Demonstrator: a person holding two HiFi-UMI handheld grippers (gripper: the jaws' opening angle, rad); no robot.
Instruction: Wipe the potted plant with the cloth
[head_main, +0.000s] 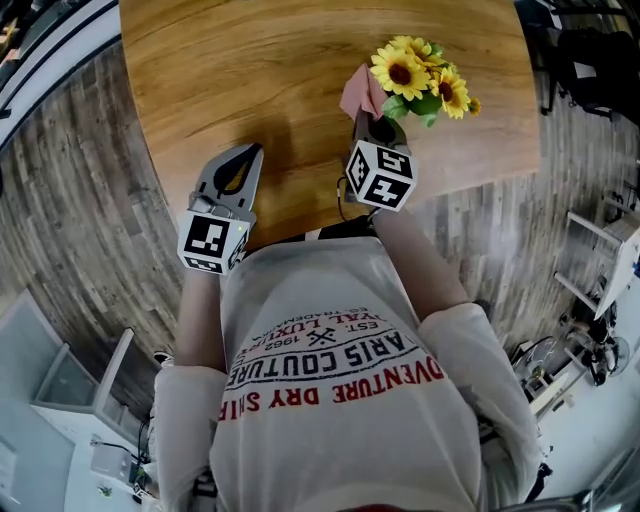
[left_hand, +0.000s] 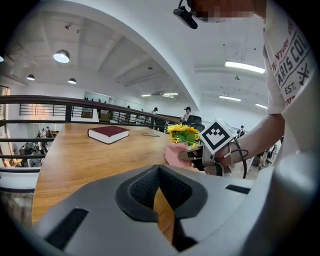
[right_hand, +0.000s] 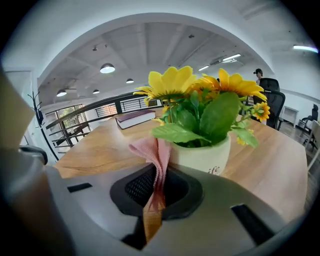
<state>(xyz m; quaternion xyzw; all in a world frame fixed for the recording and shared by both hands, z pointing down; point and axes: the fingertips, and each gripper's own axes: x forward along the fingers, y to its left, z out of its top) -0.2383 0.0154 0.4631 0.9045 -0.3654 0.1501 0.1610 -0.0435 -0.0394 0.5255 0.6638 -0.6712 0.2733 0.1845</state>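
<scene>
Right claw (right_hand: 152, 197): clamped tight on the small pink ribbed cloth (right_hand: 156, 150). The free end sticks up out of the pads, just beside the pot.
Left claw (left_hand: 160, 181): pressed shut with nothing in it, hanging over bare wood well apart from the plant.
Plant: the bunch of yellow sunflowers in a cream round pot (right_hand: 206, 156) stands upright on the light wooden bench (head_main: 250, 60), right in front of the right claw.
Step in hand: looks to us like bringing the cloth onto the plant, no wiping contact that we can confirm yet.
Doing it well: we'd go light and let the floppy end brush the leaves and pot wall. The pot looks small and tippy, so the left claw could steady it.
Edges: in the head view the plant sits near the bench's front right edge, so we'd push inward, not outward.
Open room: loads of bare wood to the left and beyond. The dark red book (left_hand: 108, 133) lies well away.
</scene>
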